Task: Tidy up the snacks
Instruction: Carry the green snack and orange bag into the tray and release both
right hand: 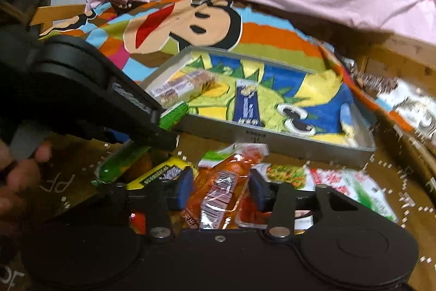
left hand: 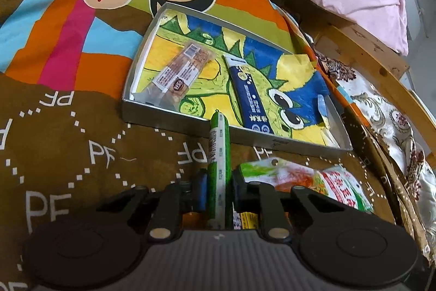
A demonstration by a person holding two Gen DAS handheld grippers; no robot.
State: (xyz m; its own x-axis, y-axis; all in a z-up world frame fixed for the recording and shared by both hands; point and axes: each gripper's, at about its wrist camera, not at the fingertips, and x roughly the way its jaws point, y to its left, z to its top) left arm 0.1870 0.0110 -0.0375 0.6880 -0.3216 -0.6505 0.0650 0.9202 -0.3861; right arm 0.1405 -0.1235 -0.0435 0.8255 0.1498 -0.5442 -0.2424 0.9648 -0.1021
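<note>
I count one shallow grey tray [left hand: 163, 122]. Inside it I see two snacks: one clear-wrapped biscuit pack [left hand: 181, 72] and one dark blue packet [left hand: 249, 94]. Outside it I count one green stick snack [left hand: 218, 168], one yellow packet [right hand: 160, 173], one orange pouch [right hand: 220, 190] and two green-and-red bags [left hand: 340, 187]. I have two grippers: left [left hand: 218, 190], right [right hand: 220, 190].

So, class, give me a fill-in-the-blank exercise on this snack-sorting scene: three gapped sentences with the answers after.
1. The left gripper is shut on a long ____ stick snack.
2. The tray already holds ____ snack packs.
3. Between the right gripper's blue pads lies an ____ packet.

Missing words: green; two; orange
</note>
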